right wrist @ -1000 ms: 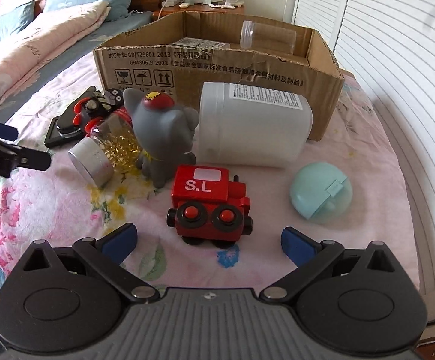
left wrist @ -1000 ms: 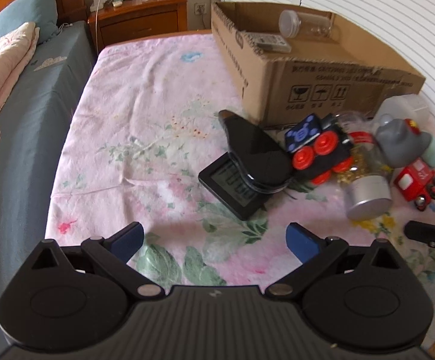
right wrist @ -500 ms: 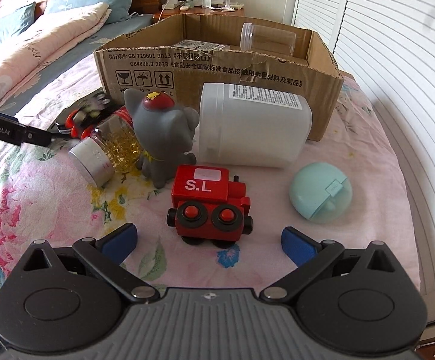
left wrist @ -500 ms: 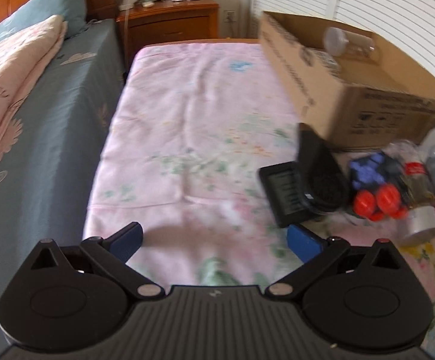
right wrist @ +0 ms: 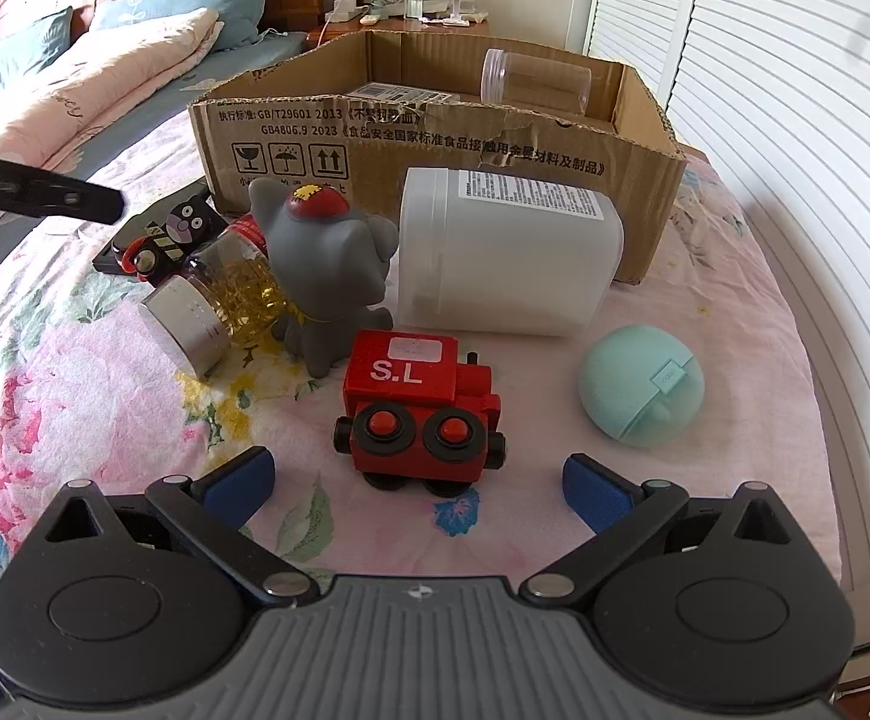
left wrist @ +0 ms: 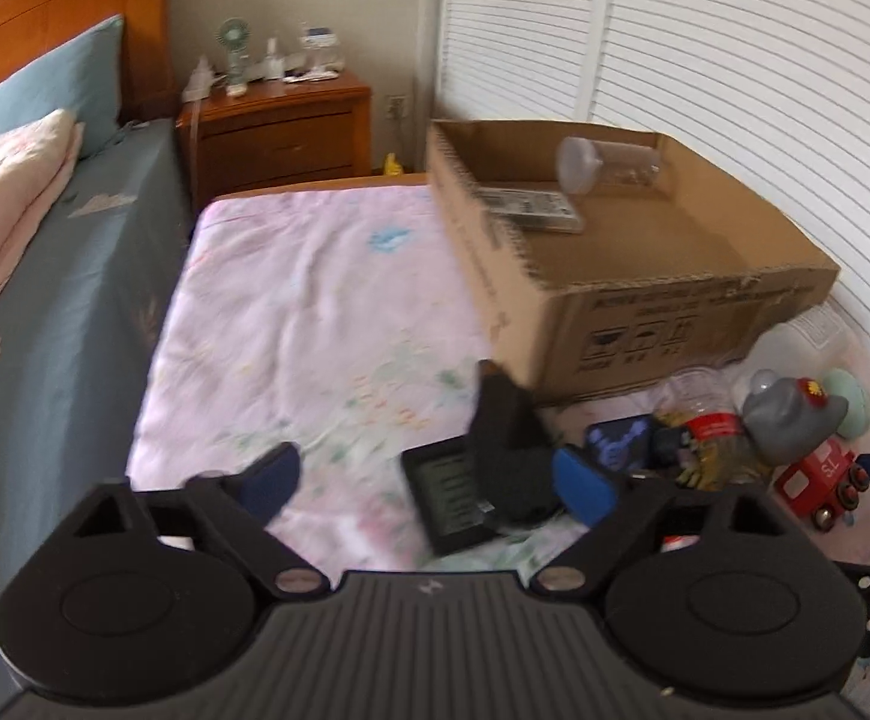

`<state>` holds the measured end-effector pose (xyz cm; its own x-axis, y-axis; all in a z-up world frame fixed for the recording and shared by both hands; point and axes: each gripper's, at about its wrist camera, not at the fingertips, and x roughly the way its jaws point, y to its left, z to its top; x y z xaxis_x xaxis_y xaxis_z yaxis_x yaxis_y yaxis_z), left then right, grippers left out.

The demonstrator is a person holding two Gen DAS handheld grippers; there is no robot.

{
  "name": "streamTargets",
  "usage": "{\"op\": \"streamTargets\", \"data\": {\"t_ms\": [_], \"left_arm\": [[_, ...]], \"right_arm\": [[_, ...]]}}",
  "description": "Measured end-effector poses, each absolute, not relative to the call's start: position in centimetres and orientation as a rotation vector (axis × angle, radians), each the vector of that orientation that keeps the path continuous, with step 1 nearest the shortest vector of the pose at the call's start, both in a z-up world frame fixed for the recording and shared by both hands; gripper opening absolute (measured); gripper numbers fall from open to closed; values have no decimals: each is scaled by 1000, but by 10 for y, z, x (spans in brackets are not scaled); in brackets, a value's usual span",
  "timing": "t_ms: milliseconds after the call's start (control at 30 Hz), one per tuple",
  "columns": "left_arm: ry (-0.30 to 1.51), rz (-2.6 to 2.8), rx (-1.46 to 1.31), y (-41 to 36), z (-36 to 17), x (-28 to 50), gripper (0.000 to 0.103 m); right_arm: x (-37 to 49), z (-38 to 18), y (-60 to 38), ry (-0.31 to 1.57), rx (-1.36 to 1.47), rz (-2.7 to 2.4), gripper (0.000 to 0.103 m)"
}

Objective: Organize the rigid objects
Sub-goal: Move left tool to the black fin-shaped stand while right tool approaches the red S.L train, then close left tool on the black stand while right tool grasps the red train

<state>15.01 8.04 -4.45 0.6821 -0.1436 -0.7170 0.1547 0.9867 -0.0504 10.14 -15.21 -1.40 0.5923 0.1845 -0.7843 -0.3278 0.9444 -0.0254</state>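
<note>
Change since a second ago: the left claw [left wrist: 429,483] has lifted and swung toward the cardboard box [left wrist: 645,294]; the black timer [left wrist: 450,495] and dark mouse-shaped thing [left wrist: 507,450] now sit low beside its right pad, and its arm has drawn back to the left edge of the right wrist view.
Left claw: pads apart and closing, nothing between them but the floral sheet [left wrist: 315,312].
Right claw [right wrist: 417,480]: unmoved, pads wide apart, clamped on nothing; red toy train [right wrist: 420,408] stands just ahead, between the pads' lines but untouched.
Toy pile: on the sheet in front of the box; grey cat figure [right wrist: 330,258] upright, jar of yellow beads [right wrist: 225,300] lying on its side against it, black toy car [right wrist: 168,234] behind the jar.
White tub [right wrist: 507,258]: on its side, touching the box wall.
Mint round case [right wrist: 642,384]: right of the train, apart from it.
Box contents: clear jar [right wrist: 534,81] lying down, flat packet [right wrist: 405,95] beside it.
</note>
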Motion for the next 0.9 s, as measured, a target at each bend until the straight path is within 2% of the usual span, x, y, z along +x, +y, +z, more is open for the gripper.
{"op": "streamTargets", "data": {"t_ms": [67,167,400,467,500,567,900], "left_arm": [[812,-185,5,75,-48,154,71],[829,-192,-22,73,-54,158,63],[842,-200,-28,65,-62,166,63],[828,-198,1,62,-63,166,59],[827,-204,-1,62,-63,165,56],[826,-224,-3,62,-61,163,39],[841,-173,17,76,-59,150,39]], "right_arm": [[101,-14,-152,886,-174,301,103],[101,-14,-152,887,-174,301,103],[101,-14,-152,886,-174,302,103],[101,-14,-152,886,-174,302,103],[101,-14,-152,887,-174,302,103],[101,-14,-152,886,-174,302,103],[101,-15,-152,888,-175,303,103]]}}
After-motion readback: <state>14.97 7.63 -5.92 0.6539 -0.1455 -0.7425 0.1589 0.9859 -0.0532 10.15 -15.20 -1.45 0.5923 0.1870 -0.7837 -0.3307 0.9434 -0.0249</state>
